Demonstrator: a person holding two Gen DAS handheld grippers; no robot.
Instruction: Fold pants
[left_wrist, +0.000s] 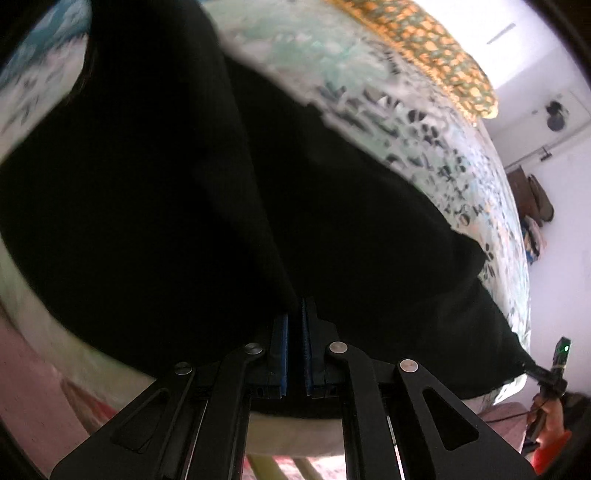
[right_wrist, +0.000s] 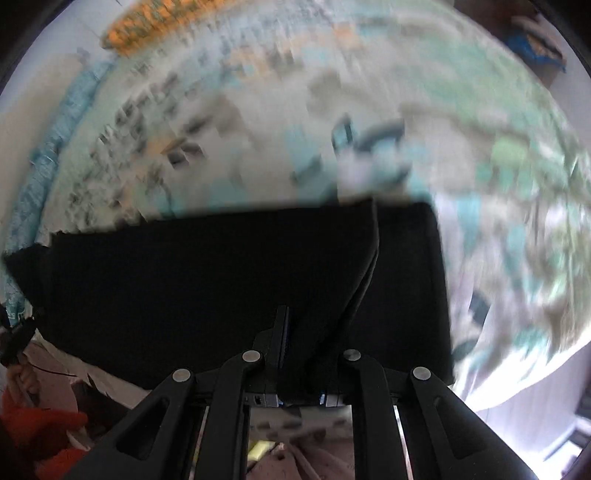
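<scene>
A: Nearest the left lens, the left tongs (left_wrist: 295, 325) are pressing nearly together, blue ribbed pads (left_wrist: 283, 354) facing each other, with a fold of the black pants (left_wrist: 184, 203) running down between the tips. They are pinching that fold.

B: And the right side?

A: The right tongs (right_wrist: 301, 354) are gripping a bunched ridge of the same pants (right_wrist: 207, 288). Only one finger is showing; the cloth is covering the other. The right tongs also appear small at the far edge of the left view (left_wrist: 550, 376), clamping a corner of the pants.

B: Where is the garment sitting?

A: It is stretching between both tongs over the bed (left_wrist: 424, 122), part of it lying on the sheet. The fabric is reading as flat matte black, so seams and details are not making out.

B: Surroundings?

A: The bed sheet is showing a teal, grey and white leafy print, heavily smeared in the right view (right_wrist: 258, 122). An orange-patterned pillow (left_wrist: 424, 40) is lying at the far end.
</scene>
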